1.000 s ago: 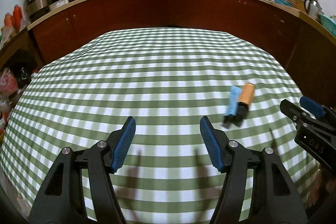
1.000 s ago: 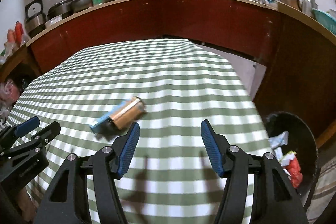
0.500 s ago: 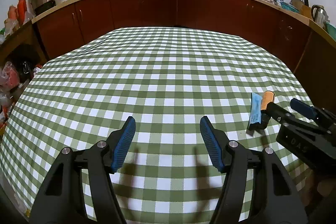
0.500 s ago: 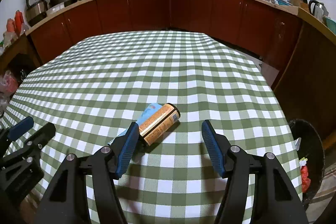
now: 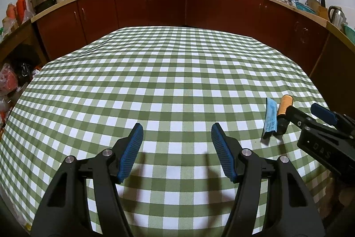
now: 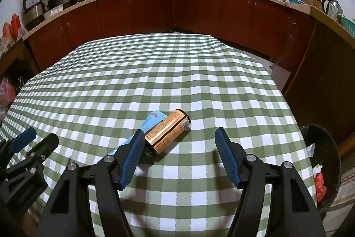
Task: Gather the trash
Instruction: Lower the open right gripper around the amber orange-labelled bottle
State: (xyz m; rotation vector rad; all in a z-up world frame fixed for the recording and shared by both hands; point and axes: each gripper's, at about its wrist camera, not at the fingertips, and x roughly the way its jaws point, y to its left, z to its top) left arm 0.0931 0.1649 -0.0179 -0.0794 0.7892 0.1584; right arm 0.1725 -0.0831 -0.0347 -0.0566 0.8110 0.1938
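The orange-labelled bottle (image 6: 167,132) lies on its side on the checked tablecloth (image 6: 177,72), beside a blue packet (image 6: 153,118). A second ago it lay beyond my right gripper (image 6: 177,152); now it lies against the left finger, the jaws just widened, gripping nothing. My left gripper (image 5: 176,151) hangs open and empty. Only the right view shows the black bin (image 6: 321,159) beside the table.
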